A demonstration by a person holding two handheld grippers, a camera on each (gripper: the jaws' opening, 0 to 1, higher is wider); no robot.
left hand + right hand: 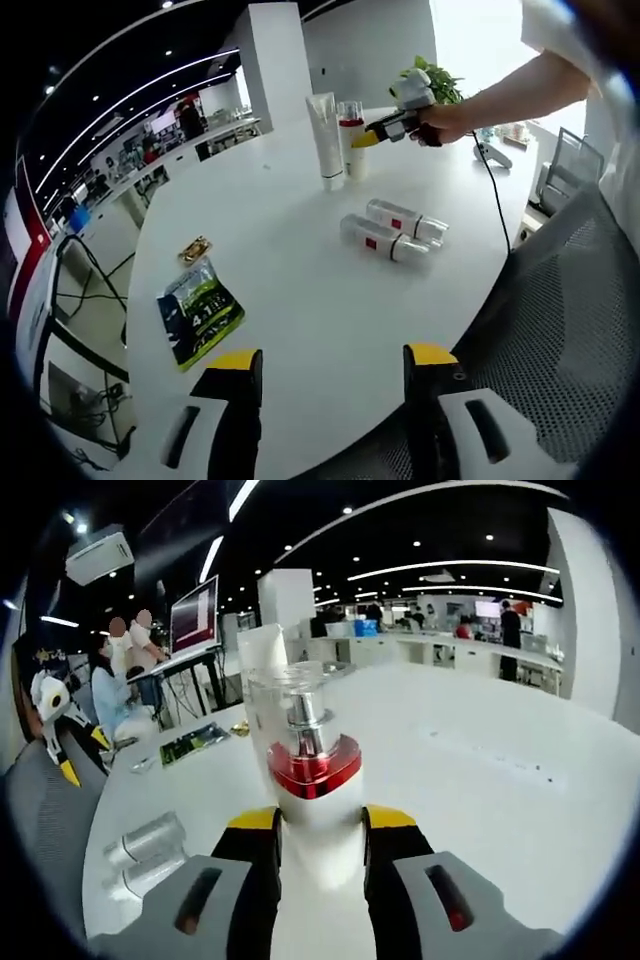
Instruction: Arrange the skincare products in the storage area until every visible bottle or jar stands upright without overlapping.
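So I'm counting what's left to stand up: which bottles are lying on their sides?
The two clear bottles with red labels, side by side mid-table. The white tube and red-collared pump bottle stand upright.

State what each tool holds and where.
Right tool grips the white pump bottle with red collar and clear cap at its lower body. Left tool holds nothing.
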